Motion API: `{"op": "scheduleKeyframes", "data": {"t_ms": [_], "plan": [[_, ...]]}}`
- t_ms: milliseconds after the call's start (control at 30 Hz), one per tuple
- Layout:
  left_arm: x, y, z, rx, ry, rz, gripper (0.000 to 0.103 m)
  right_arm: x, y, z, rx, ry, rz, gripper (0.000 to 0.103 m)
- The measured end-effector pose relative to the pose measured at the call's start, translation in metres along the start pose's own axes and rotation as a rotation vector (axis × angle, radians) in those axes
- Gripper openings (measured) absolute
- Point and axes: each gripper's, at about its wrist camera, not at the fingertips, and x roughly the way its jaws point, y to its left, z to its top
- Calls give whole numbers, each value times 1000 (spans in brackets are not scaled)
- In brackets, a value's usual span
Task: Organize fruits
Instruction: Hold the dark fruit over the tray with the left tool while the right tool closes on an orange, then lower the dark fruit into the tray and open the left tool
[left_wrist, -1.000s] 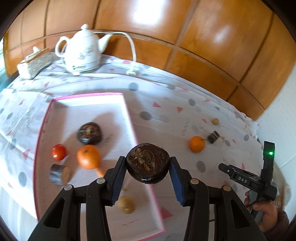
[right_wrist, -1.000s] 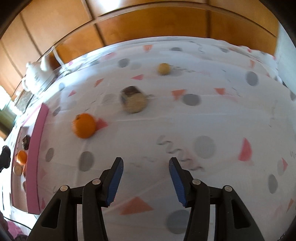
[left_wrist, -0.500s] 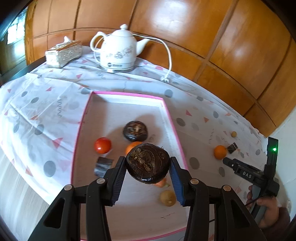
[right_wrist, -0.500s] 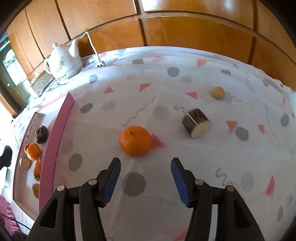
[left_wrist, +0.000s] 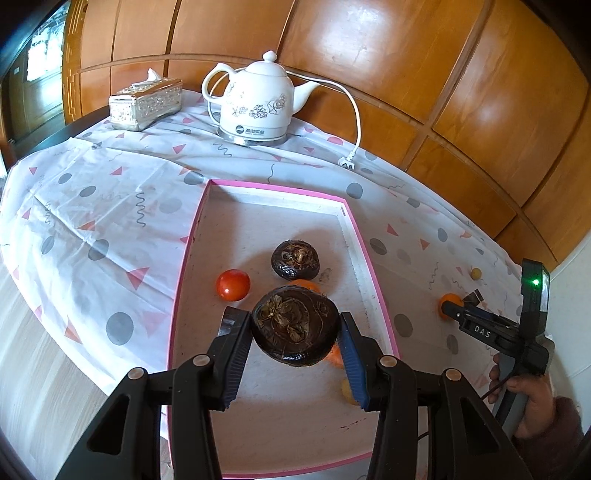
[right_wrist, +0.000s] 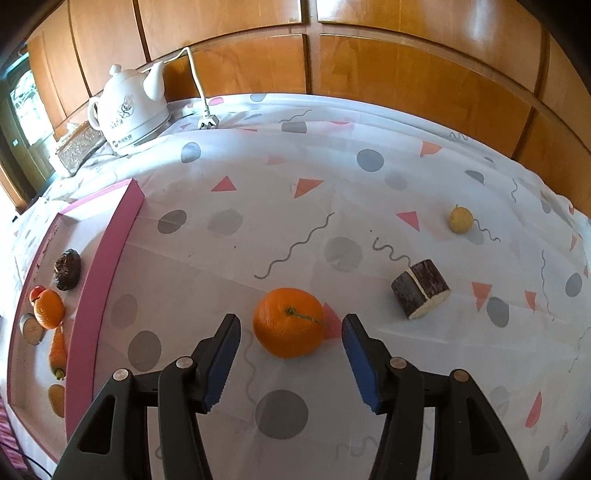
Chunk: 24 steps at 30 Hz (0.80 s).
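Blue-padded jaws of your left gripper (left_wrist: 295, 341) pinch a dark brown round fruit (left_wrist: 295, 326), holding it above the pink-rimmed tray (left_wrist: 184, 266). On the tray floor, at twelve o'clock from that held fruit, lies a second dark fruit (left_wrist: 295, 259), with a red tomato (left_wrist: 233, 284) at about ten o'clock and a sliver of an orange one (left_wrist: 306, 284) peeking out between the two dark fruits. Beyond the tray's far rim, at twelve o'clock, stand a white kettle (left_wrist: 258, 107) and, at eleven, a silver tissue box (left_wrist: 146, 104).

Your right gripper (right_wrist: 290, 341) has its jaws spread, having widened slightly within the last second; an orange (right_wrist: 288, 322) sits on the dotted tablecloth (right_wrist: 258, 192) between the tips, which flank it without touching. At two o'clock from the orange lies a dark cut cylinder with a pale face (right_wrist: 421, 293), and further out at two o'clock a small yellow fruit (right_wrist: 461, 219). The tray is at nine o'clock, well apart from the orange.
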Motion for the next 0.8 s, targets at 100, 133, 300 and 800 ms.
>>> {"op": "scheduleKeyframes", "data": {"t_ms": [100,133,300,800], "plan": [[0,1,-1,-2,5,2,47,4,1,3,-10,3,-15,58],[1,1,-1,-3,5,1,47,6,2,4,-12,6,-19,58],[1,1,-2,-2,9,1,47,14,2,7,-24,21,-36,55],[2,2,-4,0,16,1,47,-11,9,-15,-57,14,47,41]]}}
